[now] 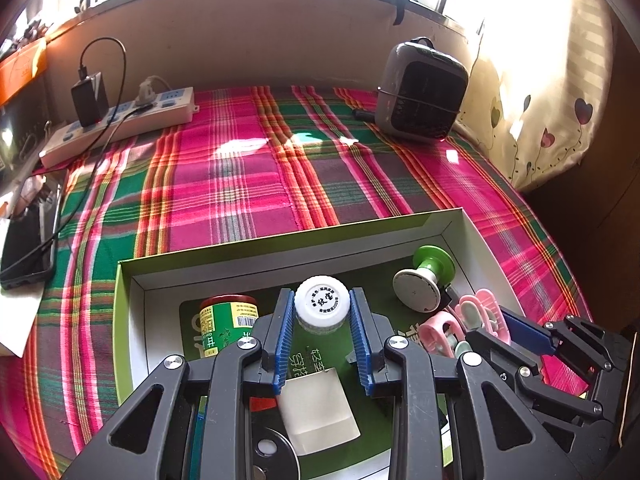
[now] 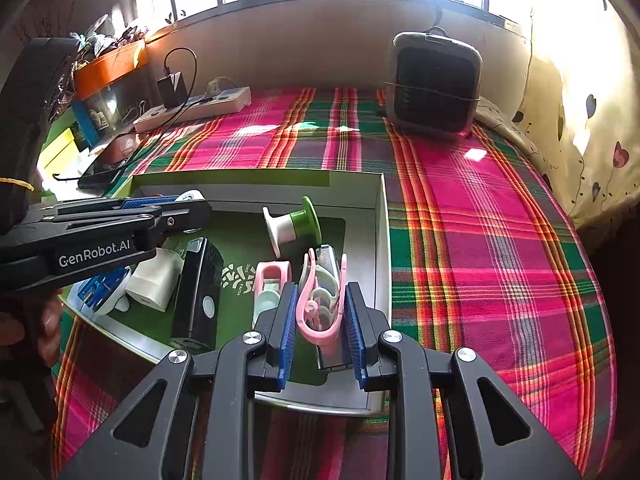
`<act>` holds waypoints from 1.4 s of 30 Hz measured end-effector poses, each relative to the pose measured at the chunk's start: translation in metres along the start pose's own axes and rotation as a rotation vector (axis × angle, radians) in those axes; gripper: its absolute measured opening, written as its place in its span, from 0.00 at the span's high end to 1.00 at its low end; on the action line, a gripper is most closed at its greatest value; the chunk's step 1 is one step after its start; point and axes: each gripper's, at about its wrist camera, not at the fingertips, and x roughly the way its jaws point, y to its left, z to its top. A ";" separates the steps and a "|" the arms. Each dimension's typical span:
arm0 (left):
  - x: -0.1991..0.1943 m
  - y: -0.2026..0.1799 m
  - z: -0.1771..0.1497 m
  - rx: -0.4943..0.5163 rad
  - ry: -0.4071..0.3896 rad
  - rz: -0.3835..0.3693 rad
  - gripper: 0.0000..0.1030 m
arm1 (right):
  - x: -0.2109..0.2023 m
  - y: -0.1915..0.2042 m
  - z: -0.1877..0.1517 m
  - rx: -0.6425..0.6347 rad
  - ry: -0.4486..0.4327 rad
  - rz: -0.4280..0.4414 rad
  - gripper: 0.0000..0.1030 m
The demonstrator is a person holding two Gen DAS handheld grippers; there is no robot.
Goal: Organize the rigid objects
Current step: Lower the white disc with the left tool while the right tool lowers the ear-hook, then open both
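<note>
A green-lined open box (image 1: 280,250) (image 2: 382,240) lies on the plaid cloth. My left gripper (image 1: 322,314) is shut on a white-capped bottle (image 1: 322,304) held over the box; it also shows in the right wrist view (image 2: 168,210). My right gripper (image 2: 320,312) is shut on a pink clip (image 2: 320,312) over the box's right side; it also shows in the left wrist view (image 1: 516,330). In the box lie a green-and-white spool (image 1: 424,280) (image 2: 292,226), a green can (image 1: 228,320), a white charger block (image 1: 316,412) (image 2: 154,280), a black box (image 2: 198,296) and another pink clip (image 2: 270,282).
A power strip (image 1: 120,120) with a black adapter (image 1: 90,98) lies at the back left. A grey heater (image 1: 422,92) (image 2: 434,84) stands at the back right. A phone (image 1: 26,248) lies at the left edge. A patterned cushion (image 2: 580,120) sits at the right.
</note>
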 end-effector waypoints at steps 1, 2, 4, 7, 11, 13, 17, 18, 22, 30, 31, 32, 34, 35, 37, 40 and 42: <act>0.001 0.000 0.000 0.001 0.003 0.002 0.74 | 0.000 0.000 0.000 -0.005 0.001 -0.003 0.76; 0.002 -0.001 0.000 0.001 0.006 0.002 0.74 | 0.000 0.001 0.000 -0.009 0.000 -0.005 0.76; 0.005 -0.001 0.000 0.003 0.012 0.005 0.74 | 0.000 0.001 -0.001 -0.011 -0.001 -0.007 0.76; 0.008 -0.002 -0.001 0.007 0.020 0.006 0.74 | 0.000 0.000 0.000 -0.008 -0.003 -0.002 0.76; 0.011 -0.002 -0.001 0.003 0.025 0.009 0.74 | 0.000 0.000 -0.001 -0.010 -0.005 -0.003 0.76; 0.012 -0.001 -0.001 0.003 0.029 0.013 0.74 | -0.001 0.000 -0.001 -0.012 -0.006 -0.003 0.76; 0.013 -0.002 -0.002 0.006 0.031 0.012 0.74 | 0.000 0.000 -0.001 -0.014 -0.006 -0.004 0.76; 0.013 -0.002 -0.002 0.007 0.032 0.013 0.74 | -0.001 0.000 -0.001 -0.015 -0.006 -0.004 0.76; 0.013 -0.003 -0.002 0.005 0.034 0.012 0.74 | 0.000 0.000 -0.001 -0.015 -0.005 -0.004 0.76; 0.014 -0.003 -0.002 0.000 0.034 0.008 0.74 | 0.000 0.001 -0.001 -0.011 -0.004 -0.001 0.76; 0.014 -0.003 -0.002 -0.001 0.033 0.007 0.74 | 0.000 0.001 -0.001 -0.011 -0.004 0.000 0.76; 0.013 -0.002 -0.002 -0.002 0.033 0.007 0.74 | -0.001 0.001 -0.001 -0.011 -0.004 0.000 0.76; 0.011 -0.003 -0.002 -0.003 0.030 0.008 0.74 | -0.001 0.000 -0.001 -0.010 -0.007 0.000 0.76; 0.010 -0.004 -0.003 -0.001 0.028 0.008 0.73 | -0.001 0.000 -0.001 -0.010 -0.008 0.000 0.76; 0.007 -0.004 -0.003 0.001 0.022 0.009 0.72 | -0.003 0.000 -0.001 -0.010 -0.012 -0.002 0.76; 0.002 -0.005 -0.004 0.003 0.014 0.016 0.68 | -0.005 0.001 -0.001 -0.009 -0.020 -0.001 0.71; -0.001 -0.006 -0.006 0.003 0.010 0.020 0.68 | -0.007 0.001 -0.002 -0.008 -0.026 0.000 0.69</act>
